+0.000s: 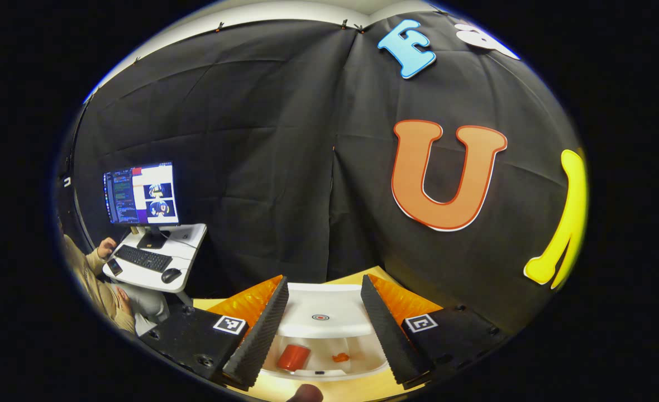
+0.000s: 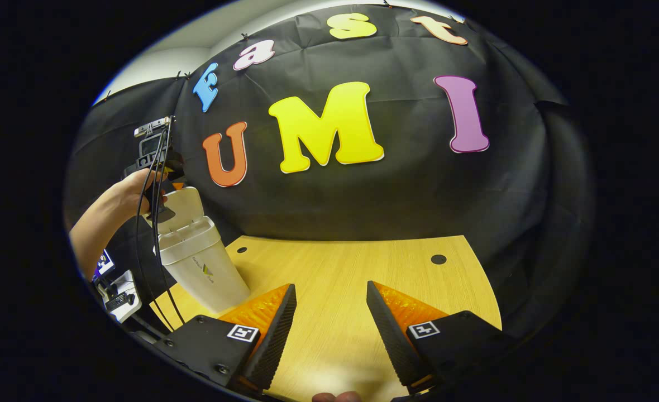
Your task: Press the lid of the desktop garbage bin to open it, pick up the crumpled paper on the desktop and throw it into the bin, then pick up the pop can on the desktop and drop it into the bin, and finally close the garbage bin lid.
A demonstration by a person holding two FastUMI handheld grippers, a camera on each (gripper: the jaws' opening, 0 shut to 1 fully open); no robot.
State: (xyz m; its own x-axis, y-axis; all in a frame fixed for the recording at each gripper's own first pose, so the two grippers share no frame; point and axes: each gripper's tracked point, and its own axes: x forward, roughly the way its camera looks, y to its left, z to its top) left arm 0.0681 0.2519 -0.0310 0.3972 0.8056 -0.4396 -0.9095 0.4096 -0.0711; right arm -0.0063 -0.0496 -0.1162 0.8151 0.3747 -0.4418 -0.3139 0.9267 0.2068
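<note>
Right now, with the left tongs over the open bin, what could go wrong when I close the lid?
1. The lid stands up between the open left tongs; a push off centre may slip past it.
2. The bin sits near the table edge and looks light; a hard shove might tip or slide it.
3. The pop can lies inside and seems low enough not to block closing.

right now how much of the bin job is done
Nearly all of it. In the left gripper view the bin stands open with the pop can inside, beside a small orange scrap I can't identify. The left gripper hangs open above it, holding nothing; the right gripper is open over bare table. Left: closing the lid.
</note>
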